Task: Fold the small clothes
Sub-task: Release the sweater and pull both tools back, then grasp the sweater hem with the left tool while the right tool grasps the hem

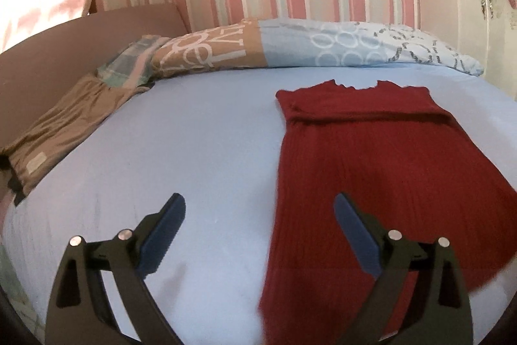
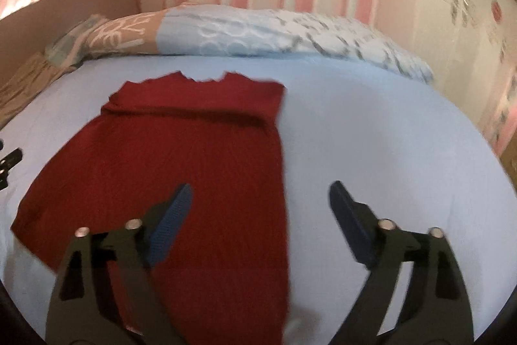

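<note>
A dark red ribbed knit top (image 1: 365,157) lies flat on the light blue bed sheet (image 1: 194,151), its neckline toward the pillows and one side folded over the body. My left gripper (image 1: 260,209) hangs open above the garment's left edge with nothing between its blue pads (image 1: 161,235). In the right wrist view the same red top (image 2: 181,157) fills the left half. My right gripper (image 2: 260,196) is open over the top's right edge, holding nothing. A bit of the left gripper (image 2: 9,164) shows at the left border.
Patterned pillows (image 1: 323,44) lie across the head of the bed against a pink striped wall. A folded tan garment (image 1: 64,131) rests at the bed's left edge by a brown board. A white wardrobe (image 2: 468,21) with round stickers stands to the right.
</note>
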A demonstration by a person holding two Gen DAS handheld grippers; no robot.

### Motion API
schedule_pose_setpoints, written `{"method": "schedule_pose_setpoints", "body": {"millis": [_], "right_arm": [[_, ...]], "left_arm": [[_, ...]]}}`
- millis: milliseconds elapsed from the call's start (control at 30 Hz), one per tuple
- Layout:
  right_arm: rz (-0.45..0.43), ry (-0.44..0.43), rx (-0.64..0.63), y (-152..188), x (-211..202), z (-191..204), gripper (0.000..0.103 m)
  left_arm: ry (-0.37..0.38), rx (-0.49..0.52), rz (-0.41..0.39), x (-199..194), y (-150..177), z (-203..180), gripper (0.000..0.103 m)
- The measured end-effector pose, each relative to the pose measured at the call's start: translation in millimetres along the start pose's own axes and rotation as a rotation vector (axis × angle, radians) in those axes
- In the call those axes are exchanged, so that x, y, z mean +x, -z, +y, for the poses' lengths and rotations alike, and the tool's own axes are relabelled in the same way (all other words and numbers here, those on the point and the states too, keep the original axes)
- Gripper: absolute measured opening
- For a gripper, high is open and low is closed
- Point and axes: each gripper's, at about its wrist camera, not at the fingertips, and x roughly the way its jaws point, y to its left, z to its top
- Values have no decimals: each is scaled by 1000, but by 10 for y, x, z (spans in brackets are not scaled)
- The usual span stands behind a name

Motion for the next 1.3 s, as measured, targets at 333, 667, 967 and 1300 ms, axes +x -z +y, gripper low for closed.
{"method": "schedule_pose_setpoints", "body": {"millis": [333, 667, 967, 1300], "right_arm": [[93, -29, 127, 642, -168, -117, 60], [178, -141, 189, 822, 18, -45, 15], [133, -137, 157, 890, -27, -18, 13], [116, -185, 172, 895, 17, -104, 14]], "left_arm": [[20, -116, 63, -416, 534, 145, 94], [62, -133, 79, -606, 608, 279, 94], [205, -192, 113, -487, 607, 342, 94], [234, -162, 241, 67, 653, -65, 93]]}}
